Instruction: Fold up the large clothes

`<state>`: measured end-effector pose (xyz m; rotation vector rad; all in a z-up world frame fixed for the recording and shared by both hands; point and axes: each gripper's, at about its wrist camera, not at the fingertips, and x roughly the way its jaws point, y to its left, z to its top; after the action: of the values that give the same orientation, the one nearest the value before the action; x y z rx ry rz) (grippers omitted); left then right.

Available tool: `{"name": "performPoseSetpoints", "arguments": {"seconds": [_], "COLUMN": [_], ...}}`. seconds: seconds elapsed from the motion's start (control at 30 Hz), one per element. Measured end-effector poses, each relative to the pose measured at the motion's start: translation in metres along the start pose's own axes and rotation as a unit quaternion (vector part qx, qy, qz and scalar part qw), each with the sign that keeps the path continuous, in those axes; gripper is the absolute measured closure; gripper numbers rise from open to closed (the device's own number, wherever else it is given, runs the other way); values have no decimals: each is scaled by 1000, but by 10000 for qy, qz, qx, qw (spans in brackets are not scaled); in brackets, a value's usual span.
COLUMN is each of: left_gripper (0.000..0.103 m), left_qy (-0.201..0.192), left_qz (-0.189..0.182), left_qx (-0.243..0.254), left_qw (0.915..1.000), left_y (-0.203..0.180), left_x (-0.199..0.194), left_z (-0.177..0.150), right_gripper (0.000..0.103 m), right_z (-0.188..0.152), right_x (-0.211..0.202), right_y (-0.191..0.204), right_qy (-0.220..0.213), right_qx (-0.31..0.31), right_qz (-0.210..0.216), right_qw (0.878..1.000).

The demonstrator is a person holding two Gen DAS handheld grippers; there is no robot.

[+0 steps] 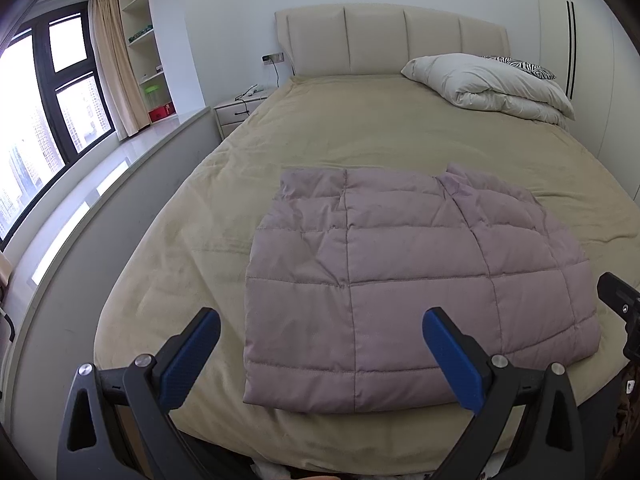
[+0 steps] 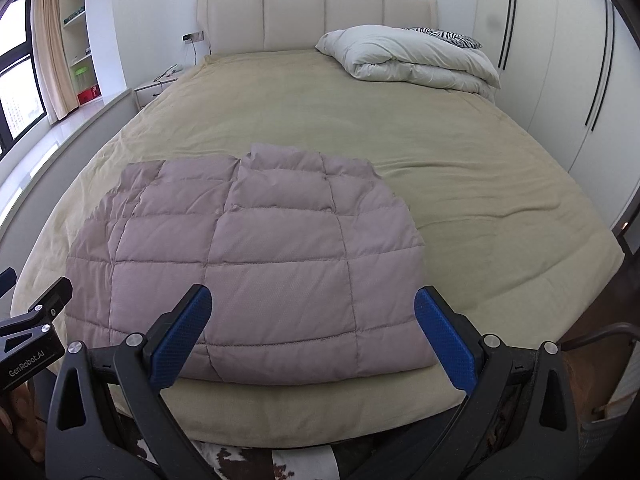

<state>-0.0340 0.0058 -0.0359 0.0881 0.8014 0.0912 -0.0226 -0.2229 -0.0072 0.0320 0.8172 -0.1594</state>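
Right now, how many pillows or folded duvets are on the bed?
2: a folded white duvet at the head of the bed on the right, and a zebra-print pillow partly hidden behind it. More may be hidden.

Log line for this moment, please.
left tongs open, empty | right tongs open, empty | jacket folded on bed

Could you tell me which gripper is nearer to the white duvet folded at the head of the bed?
Right, marginally. Both the right gripper and the left gripper hover open at the bed's foot, far from the duvet on the right side.
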Motion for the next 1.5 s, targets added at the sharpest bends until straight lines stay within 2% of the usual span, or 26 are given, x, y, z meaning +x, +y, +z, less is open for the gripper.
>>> {"name": "performPoseSetpoints", "arguments": {"seconds": [1.5], "left_gripper": [0], "left_qy": [73], "left_qz": [-16], "left_qx": [51], "left_qw": [10000], "left_y": [-1], "left_x": [6], "left_z": [-3], "right_gripper": [0], "right_z": [-4], "right_x": [2], "right_y": [1], "right_qy": [52], "right_qx": [34], "right_qz": [0], "right_qw": [10000]}}
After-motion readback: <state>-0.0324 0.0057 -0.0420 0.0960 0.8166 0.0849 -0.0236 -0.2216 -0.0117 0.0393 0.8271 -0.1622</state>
